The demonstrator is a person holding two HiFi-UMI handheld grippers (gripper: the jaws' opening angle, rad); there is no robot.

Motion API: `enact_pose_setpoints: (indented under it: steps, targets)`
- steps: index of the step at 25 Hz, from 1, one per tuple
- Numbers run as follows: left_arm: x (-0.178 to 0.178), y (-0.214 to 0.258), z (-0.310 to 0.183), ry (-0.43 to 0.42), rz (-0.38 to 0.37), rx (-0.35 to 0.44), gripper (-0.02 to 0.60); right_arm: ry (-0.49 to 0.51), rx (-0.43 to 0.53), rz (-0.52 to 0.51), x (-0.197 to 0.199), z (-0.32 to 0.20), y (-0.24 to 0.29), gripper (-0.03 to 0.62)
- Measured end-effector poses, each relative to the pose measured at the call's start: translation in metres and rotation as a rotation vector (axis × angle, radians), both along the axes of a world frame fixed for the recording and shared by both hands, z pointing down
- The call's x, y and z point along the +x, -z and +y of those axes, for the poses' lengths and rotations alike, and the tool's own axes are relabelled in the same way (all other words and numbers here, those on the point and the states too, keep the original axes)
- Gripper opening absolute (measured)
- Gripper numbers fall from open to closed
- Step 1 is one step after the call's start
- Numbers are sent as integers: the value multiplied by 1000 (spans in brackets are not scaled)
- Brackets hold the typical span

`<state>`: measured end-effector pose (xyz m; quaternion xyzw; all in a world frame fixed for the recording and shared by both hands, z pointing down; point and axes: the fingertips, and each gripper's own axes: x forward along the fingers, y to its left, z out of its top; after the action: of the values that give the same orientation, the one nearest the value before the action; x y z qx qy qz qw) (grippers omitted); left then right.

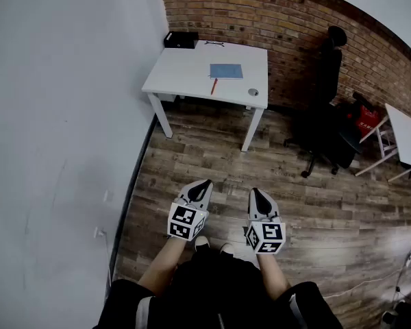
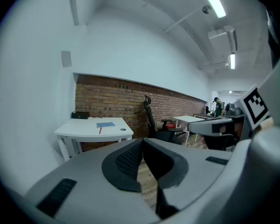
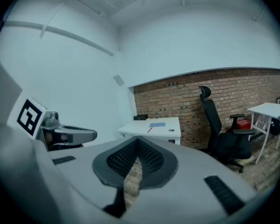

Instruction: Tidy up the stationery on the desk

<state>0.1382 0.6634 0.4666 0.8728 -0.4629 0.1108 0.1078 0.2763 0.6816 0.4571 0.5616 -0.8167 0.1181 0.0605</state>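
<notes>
Closed tip-to-tip and empty: left tongs (image 1: 205,182), right tongs (image 1: 255,191), well short of white rectangular desk (image 1: 185,74). Thin red pen (image 1: 214,86) near front edge looks light, stiff, likely rolls; pinch mid-barrel. Flat blue notebook (image 1: 226,70) mid-desk: grab an edge.

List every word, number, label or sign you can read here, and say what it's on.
No text can be read in any view.
Red box beside the office chair: pale print, too small and blurred to read.
Cubes on the left tool and right tool: black-and-white square markers, no words.
Blue notebook and black box on the desk: no print can be made out.
</notes>
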Motion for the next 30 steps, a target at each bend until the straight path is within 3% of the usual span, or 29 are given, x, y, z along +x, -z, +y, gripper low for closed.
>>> enact_pose_setpoints:
  steps: [5, 30]
  targets:
    - [-13, 1, -1, 12, 9, 4, 17, 13, 18, -79, -13, -1, 5, 25]
    - [-84, -19, -25, -11, 8, -6, 17, -25, -8, -79, -85, -27, -13, 25]
